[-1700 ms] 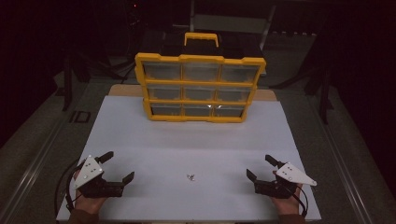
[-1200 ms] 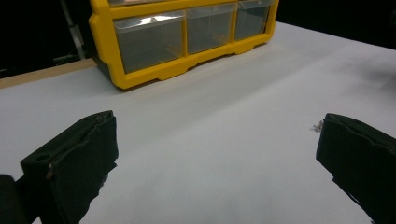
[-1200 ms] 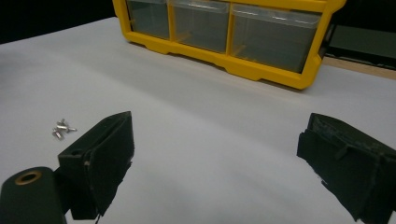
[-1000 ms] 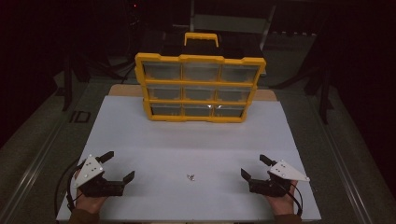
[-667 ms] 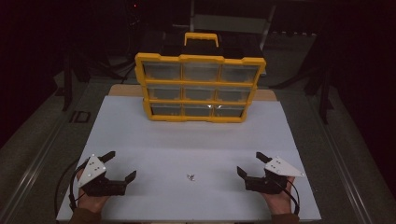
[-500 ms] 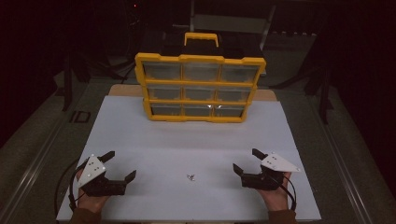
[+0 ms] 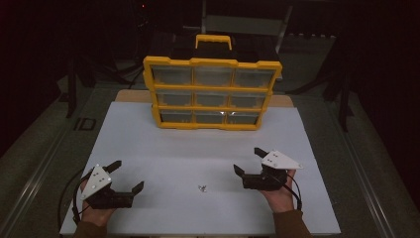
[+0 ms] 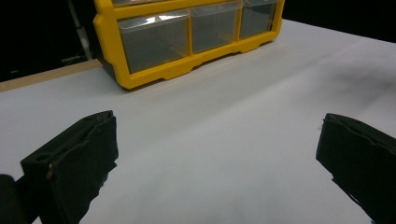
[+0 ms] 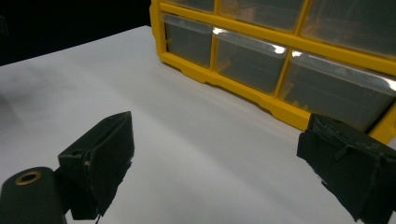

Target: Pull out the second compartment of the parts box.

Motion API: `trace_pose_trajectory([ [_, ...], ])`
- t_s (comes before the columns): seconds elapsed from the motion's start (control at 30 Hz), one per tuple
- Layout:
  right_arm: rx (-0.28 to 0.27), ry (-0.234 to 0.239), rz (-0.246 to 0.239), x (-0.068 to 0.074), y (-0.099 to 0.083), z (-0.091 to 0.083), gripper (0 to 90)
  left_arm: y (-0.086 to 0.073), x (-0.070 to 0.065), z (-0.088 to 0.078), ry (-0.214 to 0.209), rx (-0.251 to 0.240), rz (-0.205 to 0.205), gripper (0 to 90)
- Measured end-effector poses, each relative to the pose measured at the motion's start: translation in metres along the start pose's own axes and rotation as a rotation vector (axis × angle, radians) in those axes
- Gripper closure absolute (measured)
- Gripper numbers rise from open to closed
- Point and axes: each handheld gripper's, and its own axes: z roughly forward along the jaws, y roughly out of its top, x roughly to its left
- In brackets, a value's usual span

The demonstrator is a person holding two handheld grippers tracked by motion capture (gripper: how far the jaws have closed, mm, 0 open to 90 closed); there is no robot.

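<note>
**Both grippers open near small screw**

Small screw [image 7: 201, 188] on white sheet [image 7: 198, 144], well in front of yellow drawer box [image 7: 212, 94]. Right gripper [image 7: 249, 162] right of screw, jaws spread wide, holding nothing. Left gripper [image 7: 127, 175] left of screw, farther off, likewise wide open, empty.

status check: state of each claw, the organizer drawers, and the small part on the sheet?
left claw: open, empty, over the white sheet.
right claw: open, empty, near the small metal part.
yellow drawer organizer: upright, all nine clear drawers shut.
small metal part: loose on the sheet, untouched, between the claws.
</note>
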Motion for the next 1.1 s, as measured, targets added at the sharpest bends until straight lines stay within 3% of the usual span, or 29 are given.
trace_pose_trajectory([
  [0.63,-0.039,0.029,-0.051,0.008,0.047,0.029,8.9,0.001,-0.001,-0.002,0.019,-0.012,0.010,0.0],
  [1.1,-0.069,0.015,-0.087,0.009,0.078,0.051,8.9,0.001,-0.001,-0.003,0.015,-0.019,0.015,0.0],
])
